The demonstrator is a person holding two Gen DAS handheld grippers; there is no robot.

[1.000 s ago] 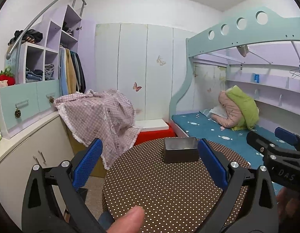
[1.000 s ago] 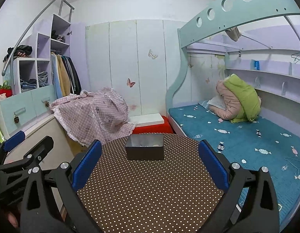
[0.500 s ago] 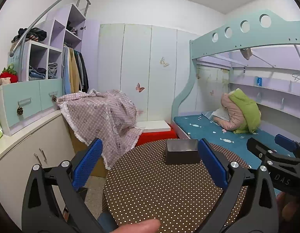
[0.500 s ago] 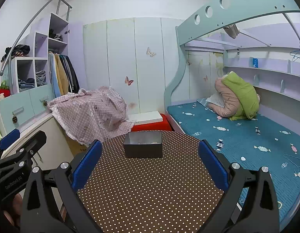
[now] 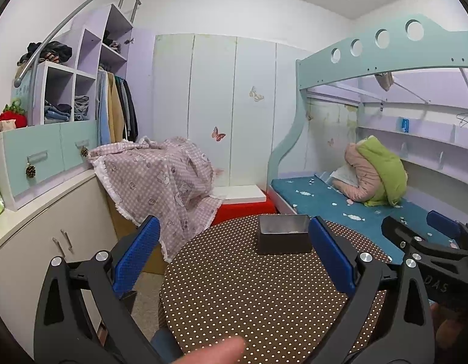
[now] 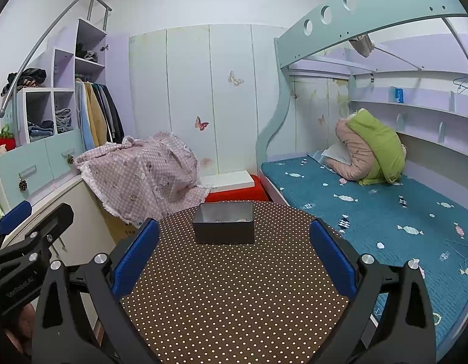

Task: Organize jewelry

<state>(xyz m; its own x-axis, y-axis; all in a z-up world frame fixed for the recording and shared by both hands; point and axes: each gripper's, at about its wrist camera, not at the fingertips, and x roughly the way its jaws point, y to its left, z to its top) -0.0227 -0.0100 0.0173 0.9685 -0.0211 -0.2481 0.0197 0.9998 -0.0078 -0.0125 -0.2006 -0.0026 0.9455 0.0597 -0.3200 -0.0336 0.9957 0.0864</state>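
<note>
Brown cloth with white dots covers the round desk [image 6: 234, 288], and the only thing standing on it is a dark metal box [image 6: 223, 222] at its far edge, open at the top. Small pale bits lie on its floor; they may be jewelry, but they are too small to tell. No loose piece shows anywhere on the cloth.

Judging from this, the task is either at its start or near its close, with nothing in hand. The next move likely calls for finding a piece to pick up, or for reaching forward into the box; either asks for a fine, careful pinch, since such things are small and slippery.

The left gripper [image 5: 234, 248] hovers above the near part of the desk, level and pointing at the box, its blue fingers [image 5: 136, 254] wide apart and empty. The right gripper [image 6: 234, 251] hangs just to its right in the same pose, fingers spread and holding nothing. A fingertip [image 5: 215, 350] shows at the bottom of the left view.
</note>
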